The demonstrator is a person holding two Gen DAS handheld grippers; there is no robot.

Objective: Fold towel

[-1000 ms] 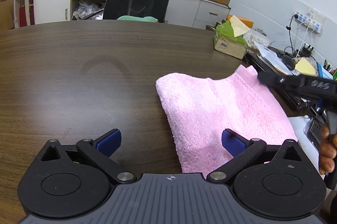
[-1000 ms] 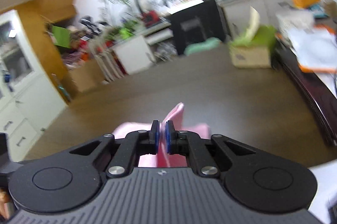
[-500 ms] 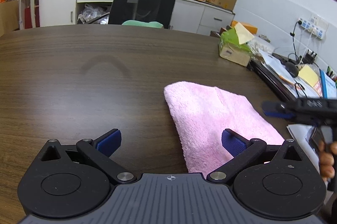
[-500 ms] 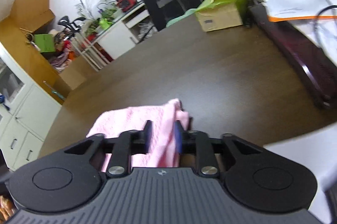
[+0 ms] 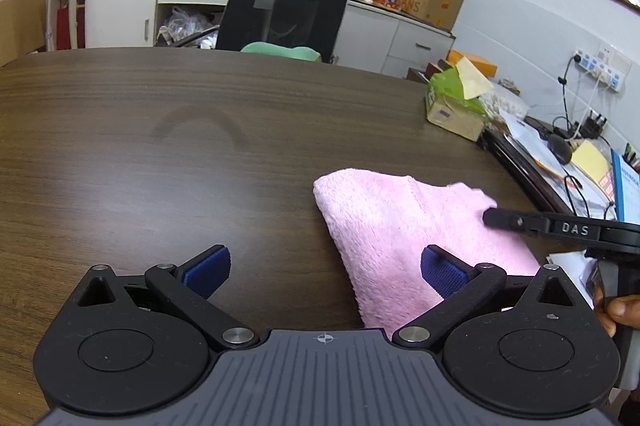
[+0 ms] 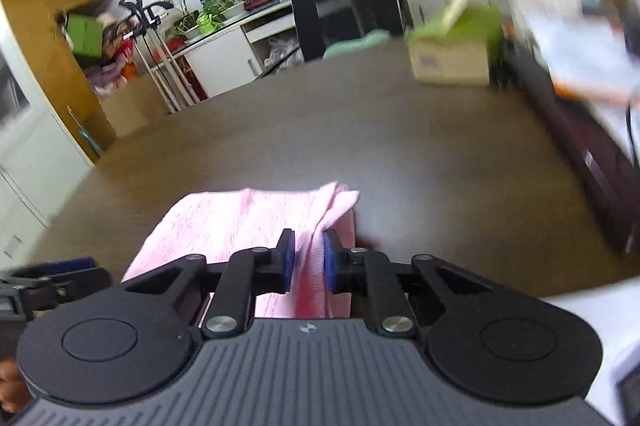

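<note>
Flat on the dark wood-grain table, folded: fluffy pink terry towel, lying ahead and to the right of the left tongs, its rounded fold edge facing left and away. Near end of the towel passing under the right blue pad of the left tongs; left blue pad over bare table. Left tongs spread wide, holding nothing, poised low over the table at the towel's near left edge.

Right tongs narrowed but not fully closed, blue pads on either side of a raised ridge of towel at its right edge. Whether the pads press the cloth or merely flank it: cannot tell, given motion blur in the right wrist view. Far right corner of the towel bunched up just beyond the fingertips. Seen from the left wrist view, right tongs reaching in from the right, dark tip lying over the towel's far right corner, "DAS" printed on the arm, fingers of the person's right hand on the handle at the frame edge.

Farther ahead of the right tongs, at the table's far right edge: cardboard tissue box with green top. Beyond the table's far edge: black mesh office chair.
</note>
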